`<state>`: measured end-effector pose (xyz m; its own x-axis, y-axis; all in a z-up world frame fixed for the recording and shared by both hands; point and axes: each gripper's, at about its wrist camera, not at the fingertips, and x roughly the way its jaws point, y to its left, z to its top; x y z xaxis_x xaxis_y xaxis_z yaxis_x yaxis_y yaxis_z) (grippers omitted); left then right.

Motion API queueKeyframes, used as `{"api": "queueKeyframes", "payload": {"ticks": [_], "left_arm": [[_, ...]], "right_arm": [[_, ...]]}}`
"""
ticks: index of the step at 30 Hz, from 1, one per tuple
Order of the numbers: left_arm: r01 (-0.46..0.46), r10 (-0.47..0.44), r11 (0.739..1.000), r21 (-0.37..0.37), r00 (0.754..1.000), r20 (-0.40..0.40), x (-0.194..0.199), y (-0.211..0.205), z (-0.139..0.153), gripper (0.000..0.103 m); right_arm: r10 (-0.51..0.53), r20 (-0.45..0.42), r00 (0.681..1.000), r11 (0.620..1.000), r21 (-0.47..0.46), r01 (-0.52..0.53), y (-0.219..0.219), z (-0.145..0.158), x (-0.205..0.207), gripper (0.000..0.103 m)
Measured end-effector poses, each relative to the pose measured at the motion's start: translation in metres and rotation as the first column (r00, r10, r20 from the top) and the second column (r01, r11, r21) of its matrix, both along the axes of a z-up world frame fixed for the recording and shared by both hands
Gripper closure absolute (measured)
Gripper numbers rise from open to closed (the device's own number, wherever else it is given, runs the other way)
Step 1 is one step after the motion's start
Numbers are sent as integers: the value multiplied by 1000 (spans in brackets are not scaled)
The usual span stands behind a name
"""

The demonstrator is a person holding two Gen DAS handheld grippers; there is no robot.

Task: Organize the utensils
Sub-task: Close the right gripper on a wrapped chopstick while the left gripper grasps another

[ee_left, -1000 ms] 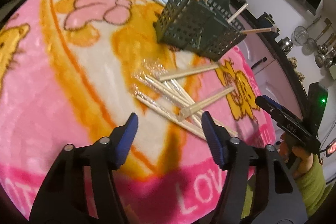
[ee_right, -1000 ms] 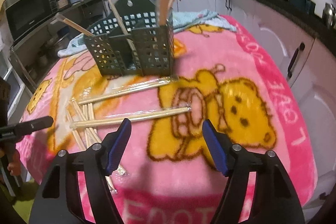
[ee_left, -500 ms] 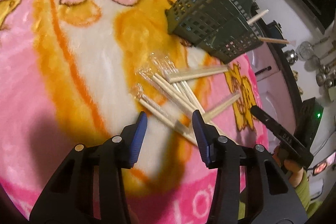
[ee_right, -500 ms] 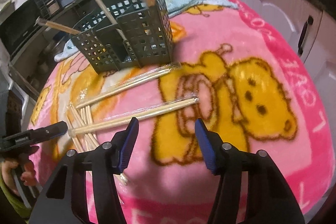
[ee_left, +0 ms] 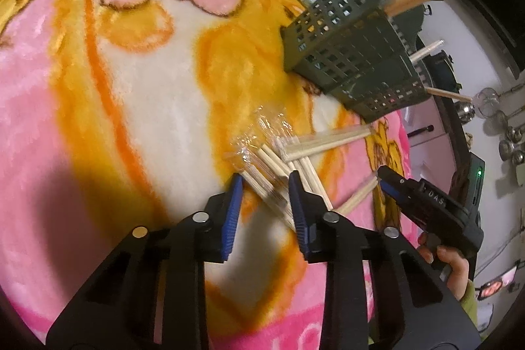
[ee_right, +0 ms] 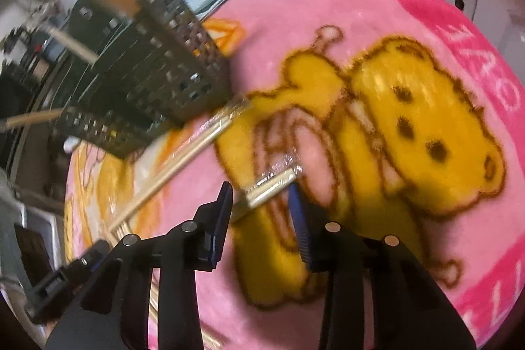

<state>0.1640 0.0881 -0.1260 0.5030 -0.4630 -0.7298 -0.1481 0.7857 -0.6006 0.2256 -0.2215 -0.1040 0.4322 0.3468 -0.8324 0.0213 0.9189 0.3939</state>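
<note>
Both tools tilt steeply down over the pink blanket point(ee_left: 65, 153) covering the counter. The left tool point(ee_left: 265, 182) straddles a wrapped chopstick pair point(ee_left: 262, 186) mid-counter, pads not yet pressing; the right tool point(ee_right: 259, 189) likewise straddles another wrapped pair point(ee_right: 272, 182). Both have lowered, their jaws just narrowing.

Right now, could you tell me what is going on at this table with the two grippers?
A person is tidying wrapped chopsticks off a pink blanket into a dark green utensil basket, which already holds a few. The left gripper straddles one wrapped pair in the loose pile; the right gripper straddles another pair near the bear print. Both sets of jaws have just been closing, but neither pair is clearly clamped yet.
</note>
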Motion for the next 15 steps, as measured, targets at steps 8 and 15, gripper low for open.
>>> {"api": "queueKeyframes", "payload": {"ticks": [8, 15], "left_arm": [[-14, 14, 1000, -13, 1000, 0, 1, 6, -3, 85], [-21, 21, 999, -47, 1000, 0, 0, 14, -7, 92]], "right_arm": [[-61, -10, 998, 998, 34, 61, -10, -3, 19, 91], [-42, 38, 998, 996, 76, 39, -19, 6, 17, 97]]}}
